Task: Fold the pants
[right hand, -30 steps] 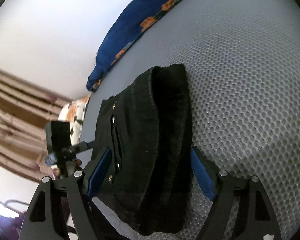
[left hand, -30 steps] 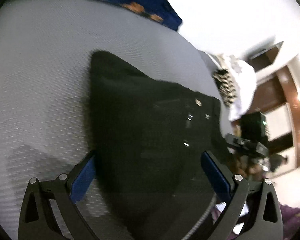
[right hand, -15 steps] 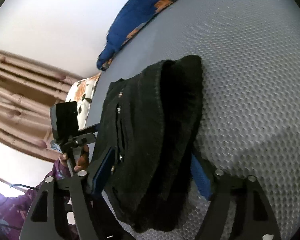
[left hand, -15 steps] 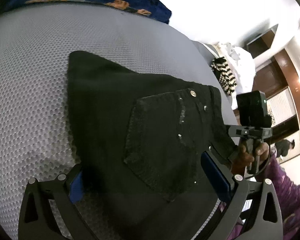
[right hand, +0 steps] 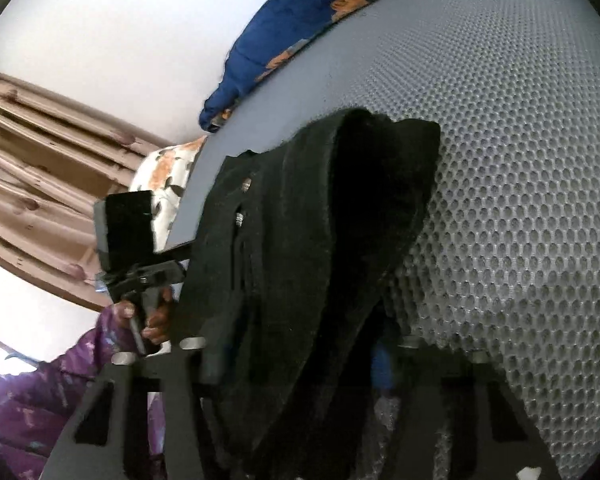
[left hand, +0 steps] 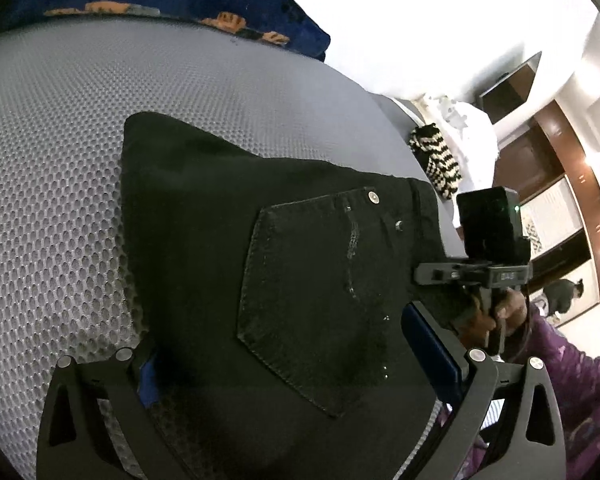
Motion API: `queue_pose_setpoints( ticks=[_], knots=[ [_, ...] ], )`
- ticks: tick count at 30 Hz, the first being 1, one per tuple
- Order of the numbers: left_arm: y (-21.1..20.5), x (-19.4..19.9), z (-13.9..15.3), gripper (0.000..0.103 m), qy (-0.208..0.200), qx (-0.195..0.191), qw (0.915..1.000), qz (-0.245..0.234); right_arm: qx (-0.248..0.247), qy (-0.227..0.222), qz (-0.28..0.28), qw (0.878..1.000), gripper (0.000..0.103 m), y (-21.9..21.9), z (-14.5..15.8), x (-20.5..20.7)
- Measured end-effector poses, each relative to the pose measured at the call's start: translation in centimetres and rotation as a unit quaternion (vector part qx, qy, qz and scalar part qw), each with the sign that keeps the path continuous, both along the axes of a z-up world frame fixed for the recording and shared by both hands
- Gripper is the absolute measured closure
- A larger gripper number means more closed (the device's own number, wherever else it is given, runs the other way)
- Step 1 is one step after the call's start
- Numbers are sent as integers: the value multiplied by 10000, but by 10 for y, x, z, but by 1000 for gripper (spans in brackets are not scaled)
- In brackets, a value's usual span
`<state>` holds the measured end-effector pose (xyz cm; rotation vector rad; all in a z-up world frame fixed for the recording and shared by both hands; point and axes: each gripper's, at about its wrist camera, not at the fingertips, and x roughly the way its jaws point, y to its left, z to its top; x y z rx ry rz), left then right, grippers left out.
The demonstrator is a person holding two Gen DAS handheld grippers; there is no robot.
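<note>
**Guarding a folded stack against sliding apart**

Finds the pants (left hand: 228,240) lying on the grey bed (left hand: 52,200) as a thick folded pad, back pocket (left hand: 320,300) up, filling the left view from 10 o'clock down to 6. Shows the left gripper (left hand: 288,356) spread wide, blue pads at 7 and 4 o'clock astride the near edge, pinching nothing. Catches the right gripper (right hand: 296,360) at 6 o'clock in its own view, with heaped layers of cloth between its fingers. Cannot tell whether clamped or merely straddling, since fabric covers both pads.

Risks plenty from here:
- Could drag the top layer off the lower ones by pulling on one side only, undoing the fold.
- Could let the heavy cloth slide out of a loose or shallow pinch, dropping the raised edge in a crumple.
- Could snag the honeycomb mesh of the bed by dipping a finger too low.
- Could skew the stack toward the bed's edge at 3 o'clock in the left view through uneven tugging.

Hides a good deal too:
- Loses the near end of the pants under both tool frames.
- Buries the fold lines in black-on-black shadow, so cannot count layers.
- Keeps the right fingertips out of sight in both views, tucked behind the waist edge in the left one.
</note>
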<state>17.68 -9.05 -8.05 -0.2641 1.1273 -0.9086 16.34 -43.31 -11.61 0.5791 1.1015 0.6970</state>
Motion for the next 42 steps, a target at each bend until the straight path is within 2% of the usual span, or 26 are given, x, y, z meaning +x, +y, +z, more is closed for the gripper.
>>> queue_pose_setpoints(
  ticks=[1,2,3,5,8,12,20,29,33,36,38,42],
  knots=[
    [2,-2,1,20,-110,84,9999,97,43,-13,-78,10000,69,-1,-1,-1],
    [1,-3,2,41,-215,218,9994,187,99,-56,-152,9998,71,-1,-1,-3],
    [3,-4,2,49,-306,353,9985,287,90,-107,-199,9997,72,0,-1,-5],
    [14,-1,-2,63,-160,164,9986,478,65,-186,-264,9995,74,1,2,-7],
    [23,2,-7,67,9,-87,9983,577,30,-288,-274,9992,75,10,8,-11],
    [17,-1,-5,70,-143,-33,9984,539,-11,-380,-258,9989,76,17,18,-11],
    [3,-6,3,88,-423,110,9971,616,80,-461,-400,9981,77,18,18,-14],
    [15,-9,5,89,-473,43,9967,663,104,-519,-484,9974,78,13,16,-15],
    [27,-5,-2,89,-308,9,9976,617,131,-497,-495,9974,78,14,13,-15],
    [29,-2,-5,76,-299,267,9975,589,159,-458,-498,9976,78,13,11,-14],
    [31,1,-10,54,-164,430,9963,722,133,-418,-484,9979,78,12,9,-14],
    [40,2,-16,50,-27,150,9969,775,185,-286,-484,9982,77,6,2,-12]
  ],
)
